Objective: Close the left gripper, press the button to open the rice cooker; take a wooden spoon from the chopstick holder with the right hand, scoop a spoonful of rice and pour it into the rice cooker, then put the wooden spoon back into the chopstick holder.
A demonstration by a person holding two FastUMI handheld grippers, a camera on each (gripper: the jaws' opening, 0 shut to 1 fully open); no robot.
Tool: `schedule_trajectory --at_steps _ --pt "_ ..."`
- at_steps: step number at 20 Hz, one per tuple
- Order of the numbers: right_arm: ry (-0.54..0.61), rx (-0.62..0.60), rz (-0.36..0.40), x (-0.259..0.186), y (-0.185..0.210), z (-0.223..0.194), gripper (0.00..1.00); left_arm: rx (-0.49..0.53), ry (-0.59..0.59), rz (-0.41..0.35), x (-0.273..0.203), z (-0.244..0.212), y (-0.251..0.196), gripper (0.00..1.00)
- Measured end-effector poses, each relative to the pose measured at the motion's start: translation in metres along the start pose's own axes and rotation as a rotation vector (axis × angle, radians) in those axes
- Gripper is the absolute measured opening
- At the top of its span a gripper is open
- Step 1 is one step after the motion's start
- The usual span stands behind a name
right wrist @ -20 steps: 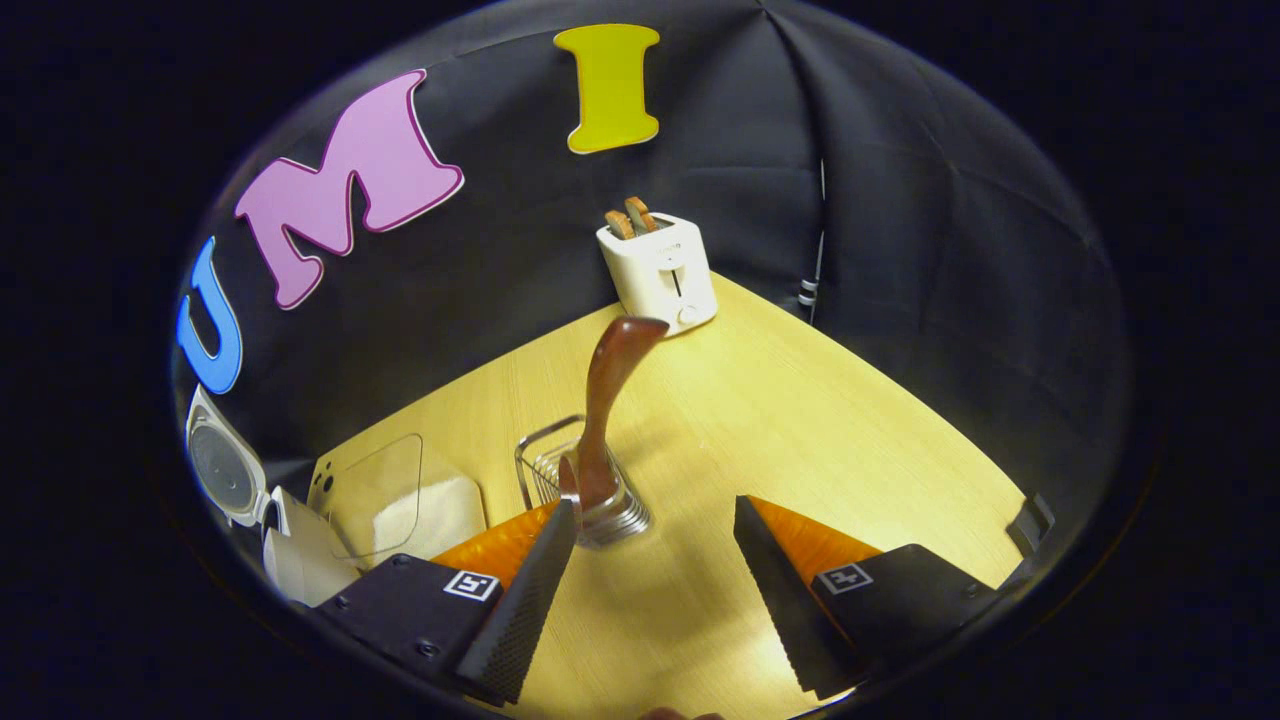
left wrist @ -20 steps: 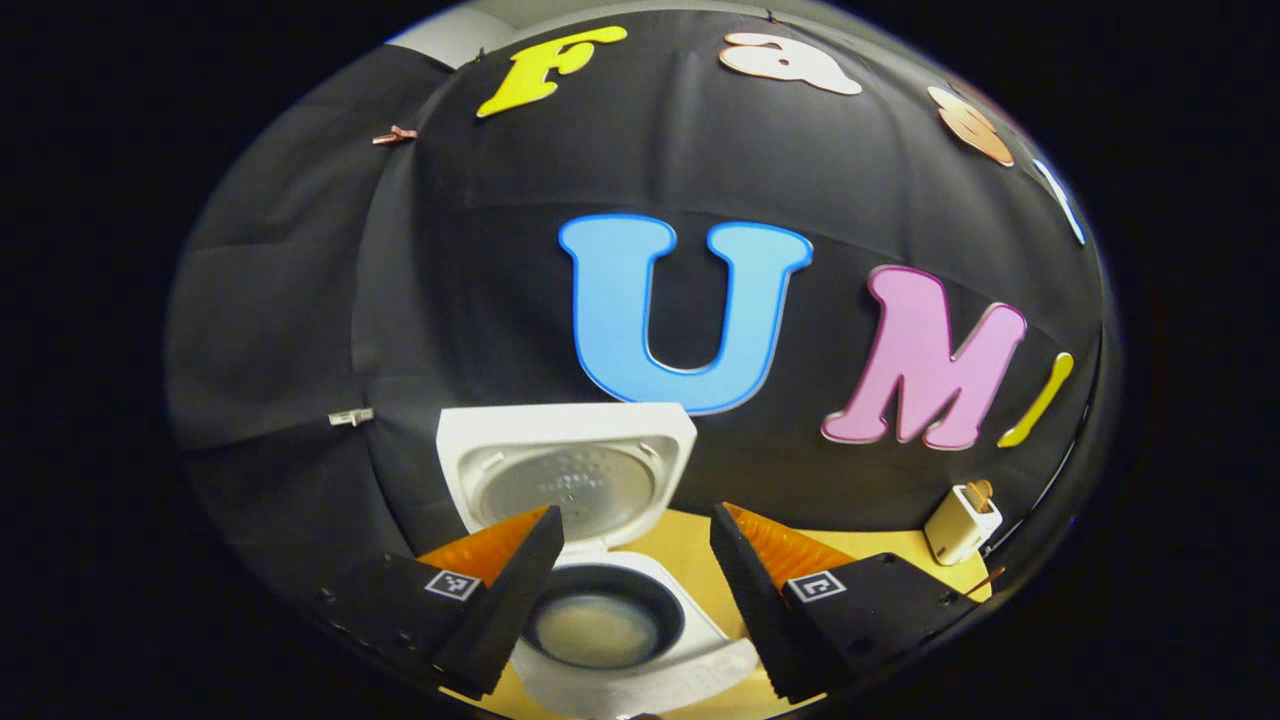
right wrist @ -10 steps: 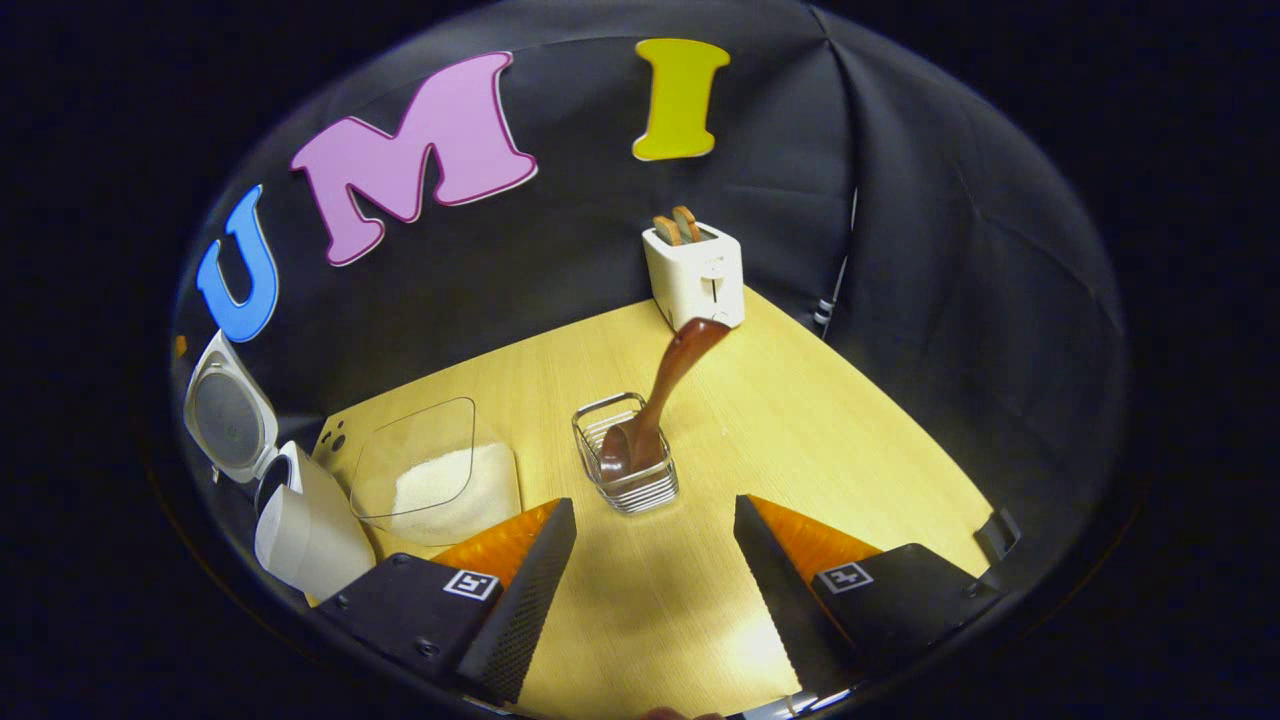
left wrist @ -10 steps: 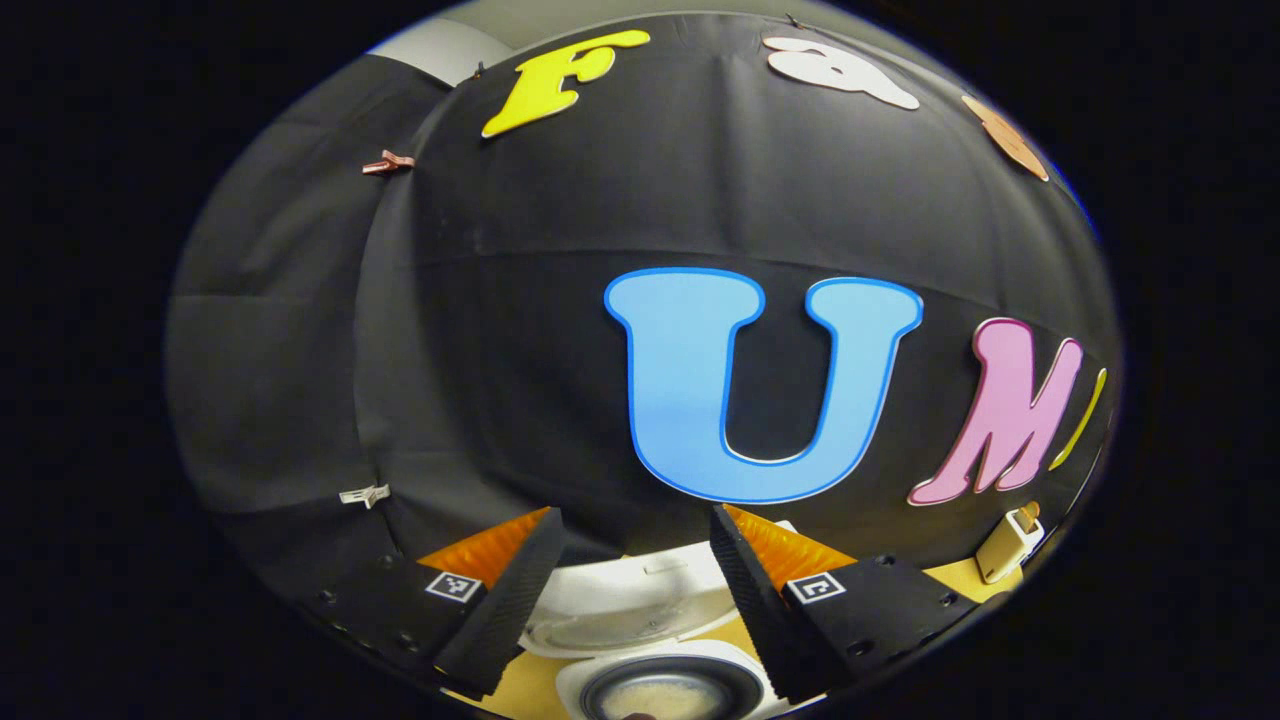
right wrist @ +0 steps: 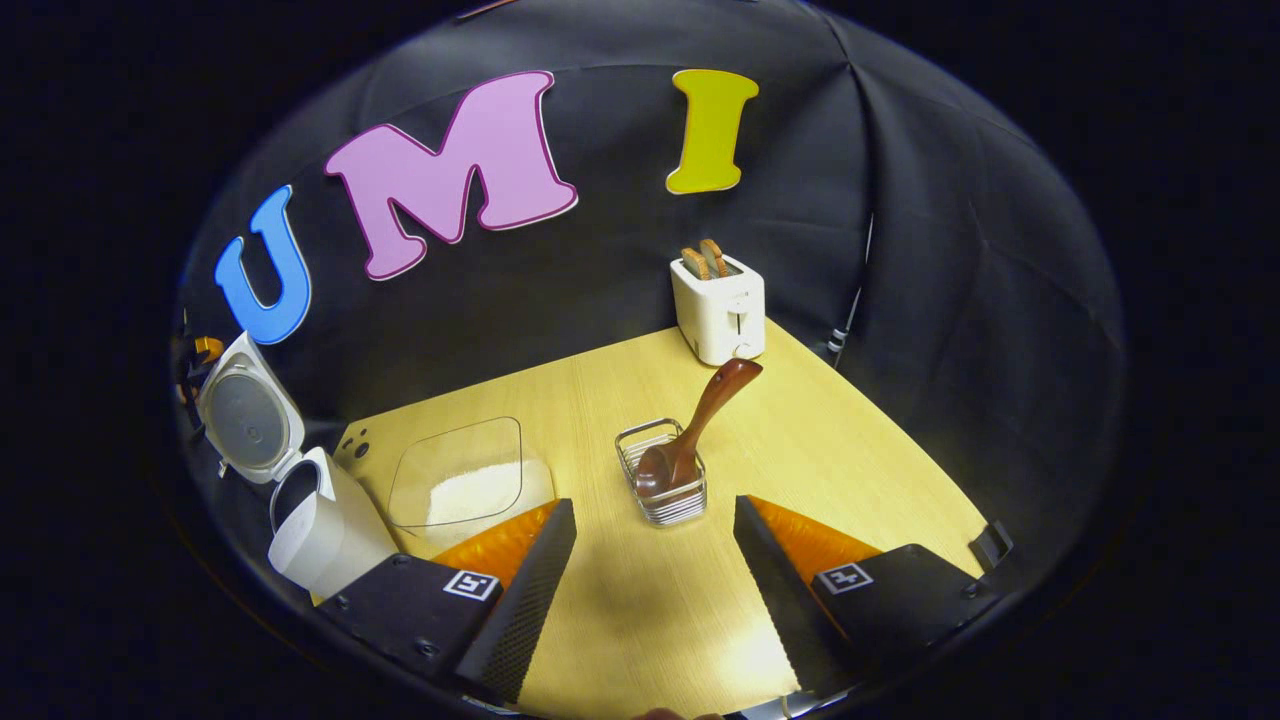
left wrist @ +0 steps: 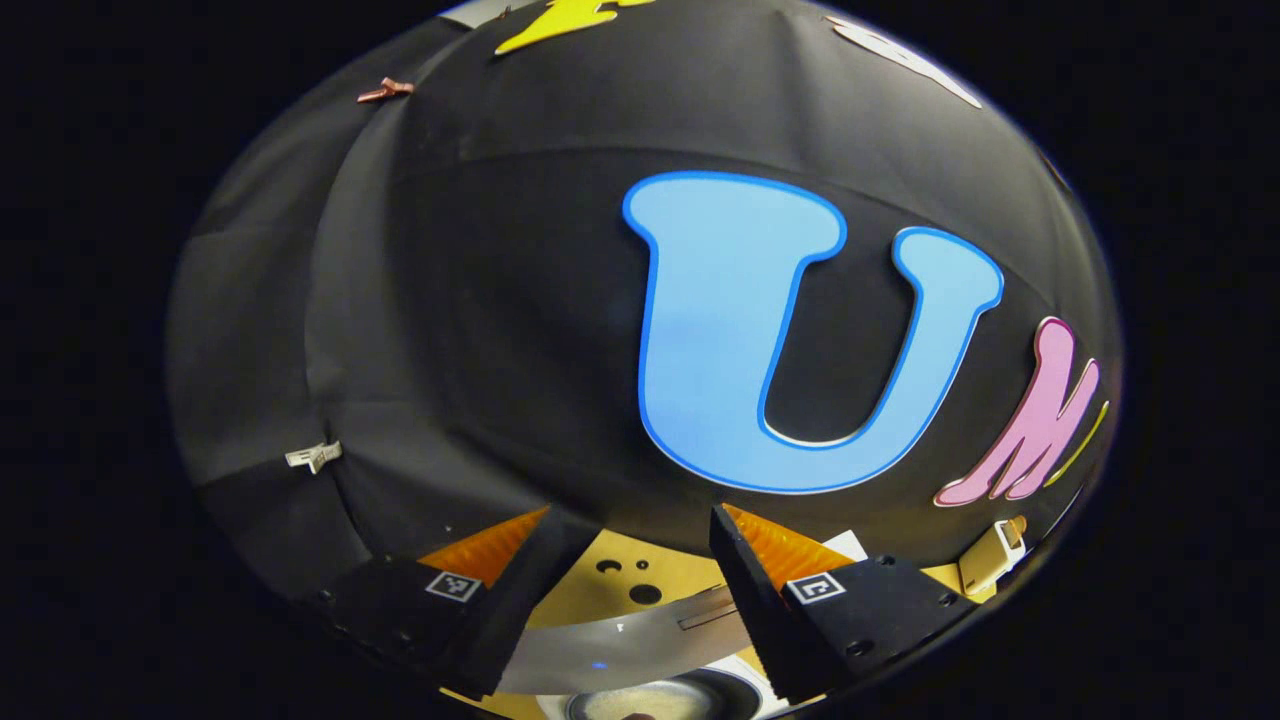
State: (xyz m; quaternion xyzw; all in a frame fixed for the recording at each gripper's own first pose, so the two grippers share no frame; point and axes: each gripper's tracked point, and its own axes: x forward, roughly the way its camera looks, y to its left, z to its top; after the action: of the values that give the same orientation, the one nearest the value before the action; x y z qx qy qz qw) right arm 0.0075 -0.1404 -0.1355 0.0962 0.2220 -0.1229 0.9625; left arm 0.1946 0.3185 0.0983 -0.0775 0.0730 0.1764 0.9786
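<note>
In the right gripper view my right gripper [right wrist: 652,525] stands open above the wooden table [right wrist: 850,470], with nothing between its fingers. Just beyond it the wire chopstick holder [right wrist: 690,500] holds the dark wooden spoon [right wrist: 705,420], bowl down and handle leaning to the right. The white rice cooker [right wrist: 320,530] sits at the far left with its lid [right wrist: 245,405] raised. A clear container of rice [right wrist: 465,485] lies between cooker and holder. In the left gripper view my left gripper [left wrist: 635,520] is open over the cooker's pot [left wrist: 650,700], which holds pale rice; the lid's grey inner face [left wrist: 620,640] shows between the fingers.
A white toaster [right wrist: 722,305] with two slices of bread stands at the table's back corner against the black cloth wall; it also shows small at the right edge as the toaster [left wrist: 990,555]. The table has small holes [right wrist: 355,445] near the cooker.
The right gripper has drawn back from the holder, leaving the spoon resting in it. The left gripper has moved forward over the open cooker toward the wall, so the lid dropped low in its view.
</note>
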Motion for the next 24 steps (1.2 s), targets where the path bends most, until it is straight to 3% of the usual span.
schedule_trajectory --at_steps 14,24 --pt "0.083 -0.022 0.134 0.021 0.036 -0.030 0.99 -0.090 0.277 -0.069 -0.067 -0.087 -0.052 0.98" --pt "0.140 -0.052 0.189 0.033 0.043 -0.042 0.99 -0.038 0.370 -0.038 -0.102 -0.185 -0.082 0.96"
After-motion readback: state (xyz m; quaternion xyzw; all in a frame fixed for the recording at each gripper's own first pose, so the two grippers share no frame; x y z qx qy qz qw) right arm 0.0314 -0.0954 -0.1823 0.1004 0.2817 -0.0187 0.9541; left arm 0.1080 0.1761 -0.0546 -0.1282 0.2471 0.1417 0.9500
